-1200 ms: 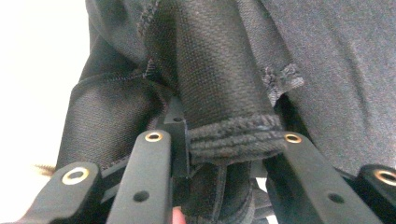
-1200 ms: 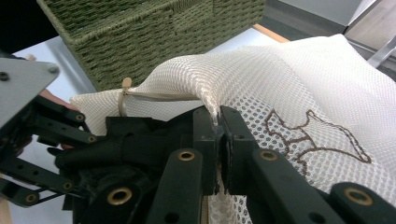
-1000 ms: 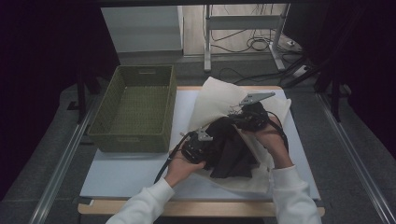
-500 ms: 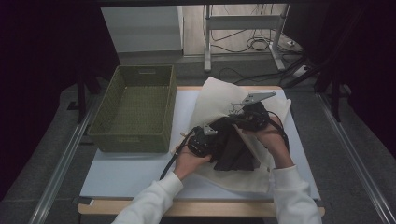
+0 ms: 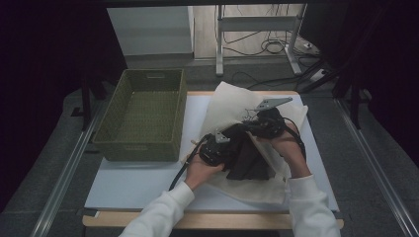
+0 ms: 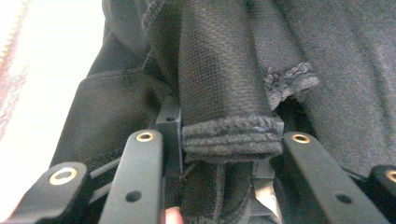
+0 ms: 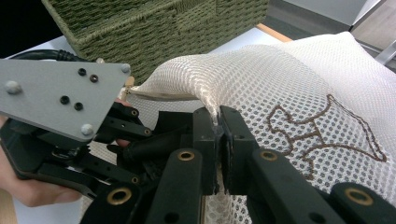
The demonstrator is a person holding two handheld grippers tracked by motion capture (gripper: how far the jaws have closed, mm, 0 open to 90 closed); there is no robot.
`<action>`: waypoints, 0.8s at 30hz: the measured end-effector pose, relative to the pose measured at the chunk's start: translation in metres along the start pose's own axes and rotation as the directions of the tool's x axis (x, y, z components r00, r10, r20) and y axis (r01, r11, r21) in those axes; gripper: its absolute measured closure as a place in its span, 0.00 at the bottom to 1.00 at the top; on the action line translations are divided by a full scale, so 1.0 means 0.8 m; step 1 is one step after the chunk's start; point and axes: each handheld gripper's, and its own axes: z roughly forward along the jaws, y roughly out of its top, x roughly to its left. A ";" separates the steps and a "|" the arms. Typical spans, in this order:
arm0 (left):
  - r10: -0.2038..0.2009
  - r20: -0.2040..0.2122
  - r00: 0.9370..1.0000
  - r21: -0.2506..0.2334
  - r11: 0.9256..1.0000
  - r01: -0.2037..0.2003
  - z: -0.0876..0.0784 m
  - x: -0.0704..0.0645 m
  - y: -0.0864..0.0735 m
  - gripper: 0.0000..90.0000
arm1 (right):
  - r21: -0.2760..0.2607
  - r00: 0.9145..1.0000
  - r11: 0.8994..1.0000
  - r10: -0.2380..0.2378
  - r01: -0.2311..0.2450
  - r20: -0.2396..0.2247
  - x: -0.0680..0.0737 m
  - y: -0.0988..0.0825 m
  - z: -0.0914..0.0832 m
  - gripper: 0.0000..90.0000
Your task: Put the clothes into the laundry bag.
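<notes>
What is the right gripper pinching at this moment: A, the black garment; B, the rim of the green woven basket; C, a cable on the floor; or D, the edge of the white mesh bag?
D: in the right gripper view the right gripper has its jaws closed on a fold of the white mesh bag, lifting its edge, while the green woven basket stands apart behind it.
</notes>
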 end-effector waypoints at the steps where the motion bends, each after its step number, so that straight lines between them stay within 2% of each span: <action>1: -0.001 -0.001 1.000 -0.001 1.000 0.001 0.001 0.000 0.000 0.71 | 0.000 1.000 1.000 0.000 0.000 0.001 0.000 0.000 0.000 0.95; 6: 0.002 0.003 1.000 -0.001 1.000 -0.002 0.000 0.000 -0.001 0.67 | -0.002 1.000 1.000 0.002 -0.002 0.000 -0.001 0.000 -0.002 0.95; 9: -0.002 0.016 1.000 -0.024 1.000 0.002 -0.009 -0.001 -0.003 0.56 | -0.006 1.000 1.000 0.001 -0.001 0.001 -0.002 0.000 -0.003 0.95; 12: 0.010 0.022 1.000 -0.067 0.998 -0.008 -0.029 -0.003 -0.005 0.46 | -0.009 1.000 1.000 0.005 -0.005 0.002 -0.003 -0.001 -0.005 0.95; 16: 0.008 0.044 0.999 -0.136 0.991 -0.002 -0.062 -0.002 -0.008 0.41 | -0.012 1.000 1.000 0.008 -0.008 0.004 -0.004 -0.002 -0.005 0.95; 19: 0.016 0.077 0.997 -0.170 0.985 -0.003 -0.082 -0.007 -0.012 0.45 | -0.012 1.000 1.000 0.010 -0.010 0.004 -0.005 -0.002 -0.005 0.95; 21: 0.041 0.104 0.994 -0.177 0.984 -0.022 -0.089 -0.013 -0.016 0.53 | -0.012 1.000 1.000 0.012 -0.011 0.005 -0.005 -0.002 -0.005 0.95; 23: 0.074 0.154 0.985 -0.175 0.984 -0.046 -0.092 -0.021 -0.020 0.66 | -0.012 1.000 1.000 0.011 -0.011 0.006 -0.005 -0.002 -0.005 0.95; 24: 0.100 0.167 0.981 -0.169 0.983 -0.071 -0.089 -0.026 -0.022 0.72 | -0.011 1.000 1.000 0.013 -0.012 0.005 -0.005 -0.002 -0.005 0.95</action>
